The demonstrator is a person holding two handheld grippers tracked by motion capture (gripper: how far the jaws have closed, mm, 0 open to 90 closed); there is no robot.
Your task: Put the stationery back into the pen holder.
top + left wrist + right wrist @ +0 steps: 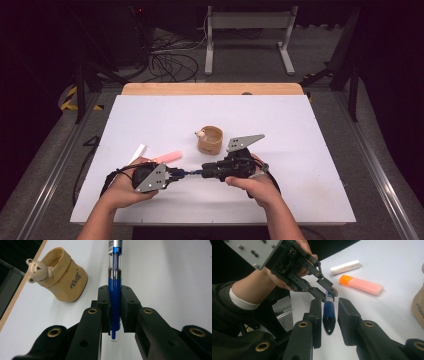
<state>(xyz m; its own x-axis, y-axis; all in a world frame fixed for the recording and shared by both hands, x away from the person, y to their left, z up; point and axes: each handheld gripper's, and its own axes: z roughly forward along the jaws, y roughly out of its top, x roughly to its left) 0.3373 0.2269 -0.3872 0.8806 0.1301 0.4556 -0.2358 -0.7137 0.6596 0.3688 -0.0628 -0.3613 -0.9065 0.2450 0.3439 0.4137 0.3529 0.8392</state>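
Currently my left gripper (115, 312) clamps the blue pen (115, 290) mid-barrel, held level over the table (310, 150). My right gripper (329, 320) stands slightly apart around its cap end, pads not pressing. Light, stiff, slick plastic: grip the barrel squarely.

High view: mounted above the person's side, aimed forward and down – whole white table (300, 130) covered, from far. Left gripper view: taken along its jaws, close in, blue pen (115, 302) dead ahead between them, bear cup (62, 275) off to the upper left. Right gripper view: close, same pen (329, 315) between its jaws, left gripper (325, 291) just beyond them. Pen is shared by all three views.
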